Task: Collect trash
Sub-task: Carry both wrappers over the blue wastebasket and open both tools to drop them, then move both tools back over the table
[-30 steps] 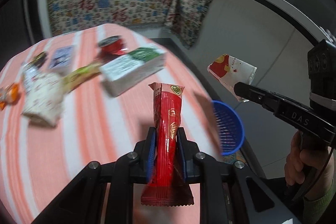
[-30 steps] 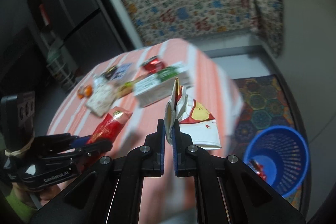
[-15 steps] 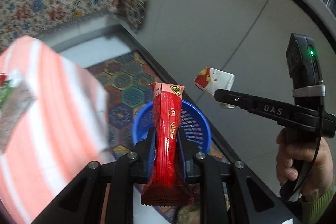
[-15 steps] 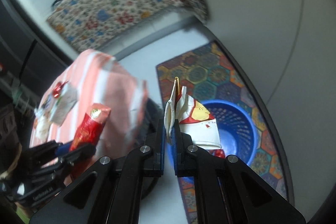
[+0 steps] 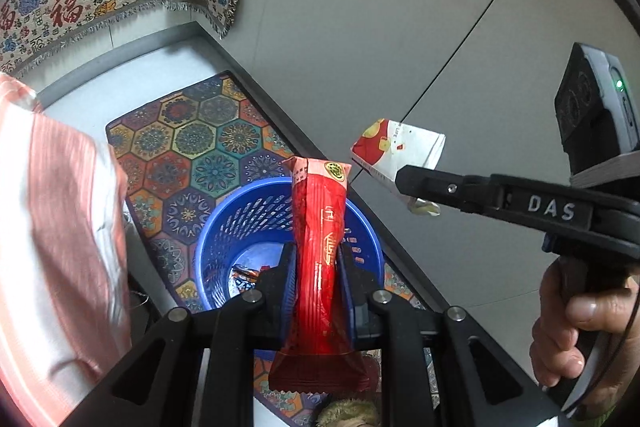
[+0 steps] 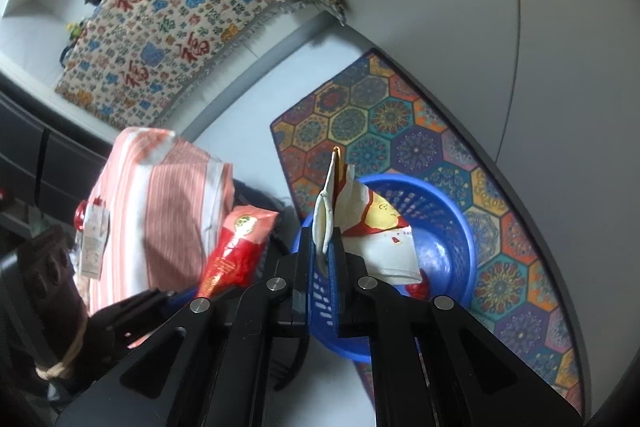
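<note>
My left gripper (image 5: 316, 259) is shut on a long red snack wrapper (image 5: 318, 227), held upright over the blue plastic trash basket (image 5: 224, 227) on the floor. My right gripper (image 6: 326, 247) is shut on a crumpled white and red paper wrapper (image 6: 384, 239), held above the same basket (image 6: 452, 227). The right gripper (image 5: 404, 179) with its white wrapper (image 5: 400, 147) shows at the right of the left wrist view. The red wrapper (image 6: 236, 251) shows at the left of the right wrist view. Some trash lies in the basket bottom (image 5: 240, 273).
A table with an orange and white striped cloth (image 5: 52, 227) stands left of the basket, with a carton (image 6: 94, 243) on it. A patterned hexagon rug (image 6: 400, 131) lies under the basket. A grey wall (image 5: 400, 27) and a floral covered counter (image 6: 192, 19) stand behind.
Both grippers swung from over the table to above the blue basket, carrying their wrappers. The basket now lies directly under both. Both grips are unchanged.
</note>
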